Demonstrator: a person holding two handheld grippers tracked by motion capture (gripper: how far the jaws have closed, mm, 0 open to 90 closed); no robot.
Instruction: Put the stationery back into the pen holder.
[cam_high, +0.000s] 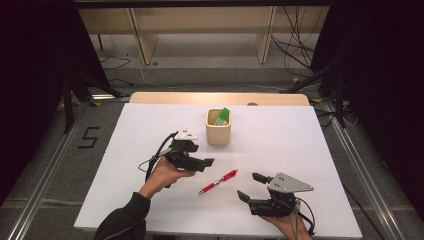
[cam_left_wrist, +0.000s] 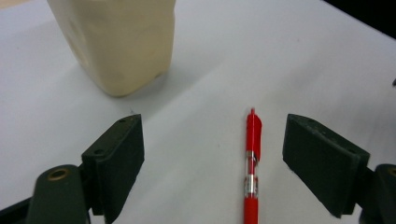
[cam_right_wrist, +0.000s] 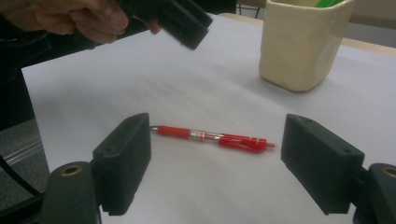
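Red pen (cam_high: 218, 181) lies on white table (cam_high: 300, 150); no legible writing.

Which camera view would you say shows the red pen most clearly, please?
The right gripper view: the red pen lies there whole and side-on. The left gripper view crops its lower end; the high view shows it small.

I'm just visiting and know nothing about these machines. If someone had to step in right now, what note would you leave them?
Left gripper: jaws open, nothing between the pads, aimed at the red pen.
Right gripper: open and empty, facing the pen from the other side.
Pen: lies flat on the white table, between the two grippers, untouched.
Cream cup: stands upright farther back, with a green pen already in it.
Done: green pen is in the cup.
Left: probably grip the red pen and put it in the cup too.
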